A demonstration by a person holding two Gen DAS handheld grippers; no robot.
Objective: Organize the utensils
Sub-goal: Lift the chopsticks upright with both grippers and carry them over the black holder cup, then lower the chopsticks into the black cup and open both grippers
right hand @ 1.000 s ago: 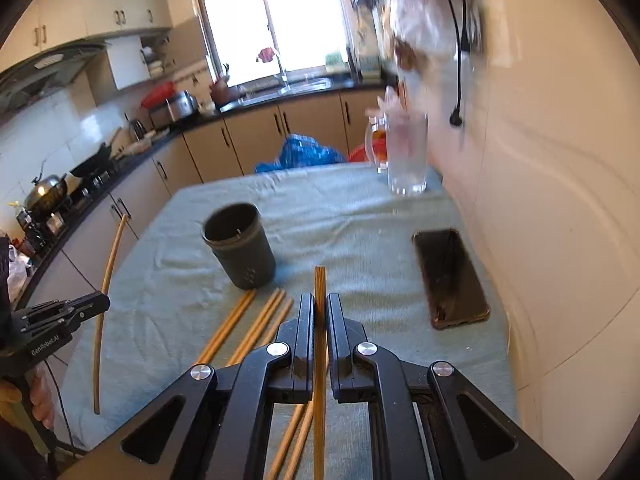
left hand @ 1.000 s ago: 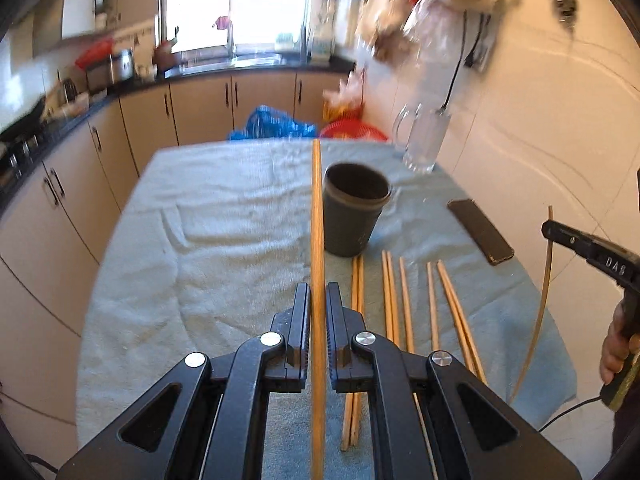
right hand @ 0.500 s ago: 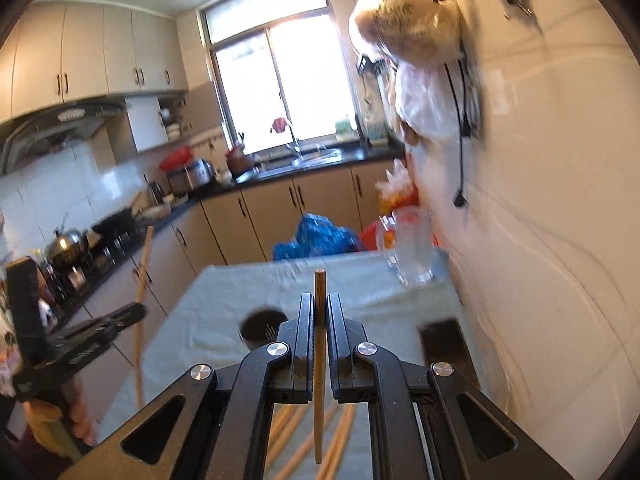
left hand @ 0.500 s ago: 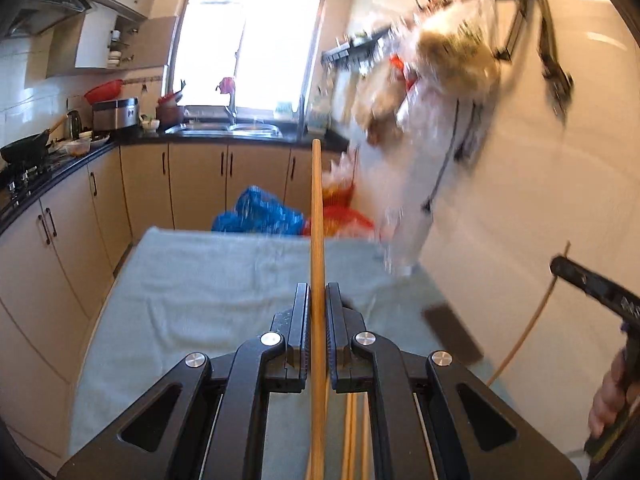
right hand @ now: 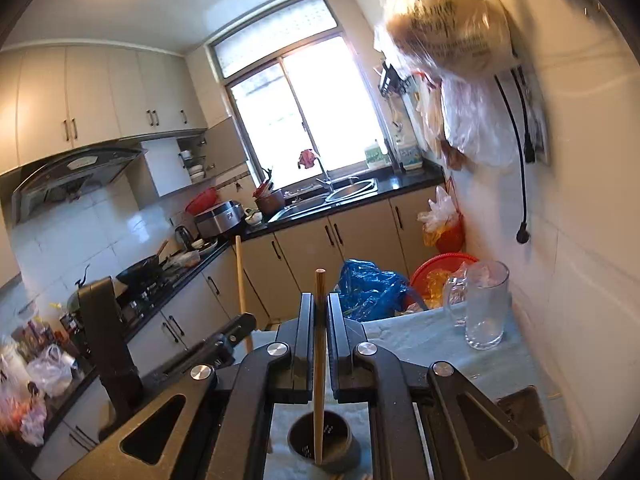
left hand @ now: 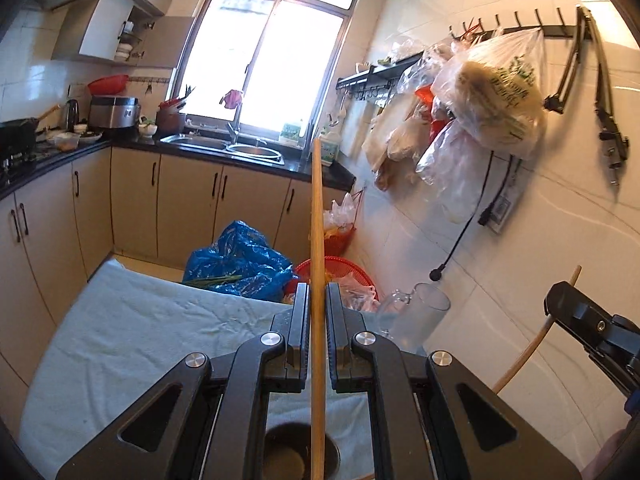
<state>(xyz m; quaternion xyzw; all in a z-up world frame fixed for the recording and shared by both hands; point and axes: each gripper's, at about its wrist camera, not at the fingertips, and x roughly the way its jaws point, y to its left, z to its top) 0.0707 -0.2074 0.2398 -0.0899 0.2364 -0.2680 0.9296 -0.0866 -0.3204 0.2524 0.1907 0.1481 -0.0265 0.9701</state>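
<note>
Left wrist view: the left tongs (left hand: 318, 312) are clenched on a long chopstick (left hand: 317, 240) that runs straight out between the jaws toward the window and back under the camera, its lower end over the mouth of the dark utensil cup (left hand: 302, 456). At the right edge the right tongs (left hand: 560, 304) reach in, tilted, gripping a second chopstick (left hand: 524, 354) that slants across the white wall tiles.

Right wrist view: those right tongs (right hand: 319, 312) grasp their chopstick (right hand: 319, 360) nearly upright, its lower tip inside the cup (right hand: 324, 440). The left tongs (right hand: 240, 326) show at lower left, their chopstick (right hand: 241, 280) standing up past them.

The cloth-covered surface (left hand: 132, 332) lies open on the left side; a glass mug (right hand: 482, 308) stands near the far right corner, close to the wall, with plastic bags (left hand: 496, 92) hanging above.

The cup is mostly hidden behind the tong bodies in both views. The dark flat object (right hand: 520, 412) at the right edge of the surface is cut off and hard to identify.
</note>
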